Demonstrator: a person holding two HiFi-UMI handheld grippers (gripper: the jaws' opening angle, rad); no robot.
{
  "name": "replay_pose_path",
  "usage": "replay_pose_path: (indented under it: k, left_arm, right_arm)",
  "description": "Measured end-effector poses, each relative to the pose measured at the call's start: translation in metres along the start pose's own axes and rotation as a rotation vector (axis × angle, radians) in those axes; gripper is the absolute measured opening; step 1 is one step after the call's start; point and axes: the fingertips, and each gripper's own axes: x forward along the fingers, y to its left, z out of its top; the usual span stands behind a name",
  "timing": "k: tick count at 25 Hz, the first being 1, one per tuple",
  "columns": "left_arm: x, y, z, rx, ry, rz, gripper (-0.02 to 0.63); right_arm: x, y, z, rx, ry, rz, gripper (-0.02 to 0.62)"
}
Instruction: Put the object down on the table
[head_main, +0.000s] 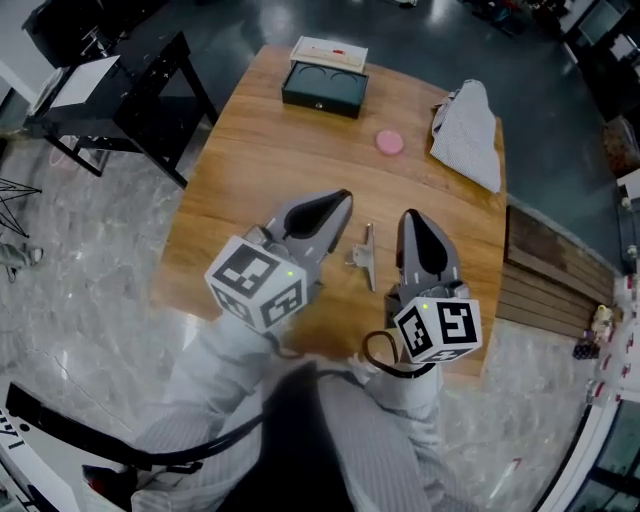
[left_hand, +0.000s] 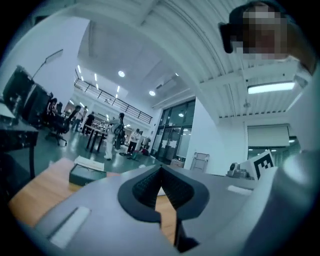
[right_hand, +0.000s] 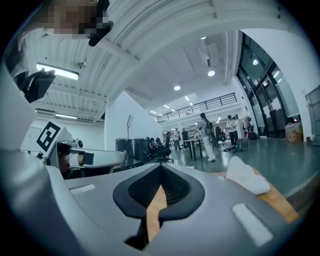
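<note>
A small grey metal piece (head_main: 365, 256) lies flat on the wooden table (head_main: 250, 150), between my two grippers and touching neither. My left gripper (head_main: 343, 199) points up and to the right, its tip just left of the piece, jaws shut and empty. In the left gripper view the pads (left_hand: 150, 187) meet at the tip of the left gripper (left_hand: 161, 168) with nothing between them. My right gripper (head_main: 410, 216) stands just right of the piece, also shut on nothing. The right gripper view shows the right gripper (right_hand: 161, 166) with its jaw tips together and bare table behind.
At the table's far edge sits a dark green box (head_main: 323, 85) with its lid open, also seen as the box (left_hand: 87, 175). A pink disc (head_main: 389, 142) and a white cloth (head_main: 468, 135) lie at the back right. A black stand (head_main: 120, 90) is at the left, a wooden bench (head_main: 545, 270) at the right.
</note>
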Motion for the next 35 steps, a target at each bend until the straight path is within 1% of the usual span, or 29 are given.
replay_pose_path:
  k: [3,6,12,15,27,35]
  left_arm:
    - [-0.001,-0.006,0.009,0.094,0.008,0.027,0.002]
    - [-0.001,-0.016,0.012,0.129,0.013,0.026,0.002]
    - [0.002,-0.031,0.015,0.148,0.007,-0.005,0.002]
    - [0.003,-0.034,0.015,0.145,0.005,-0.012,0.002]
    - [0.009,-0.028,0.013,0.143,0.016,0.009,0.002]
    - [0.019,-0.027,0.008,0.139,0.029,0.002,0.002]
  right_arm:
    - [-0.001,0.012,0.016,-0.052,-0.017,0.015,0.012]
    - [-0.005,0.017,0.025,-0.073,-0.026,0.024,0.012]
    - [-0.012,0.015,0.028,-0.075,-0.028,0.021,0.012]
    - [-0.013,0.015,0.029,-0.075,-0.030,0.025,0.012]
    - [-0.011,0.012,0.030,-0.065,-0.033,0.031,0.012]
    - [-0.007,0.006,0.026,-0.061,-0.020,0.026,0.012]
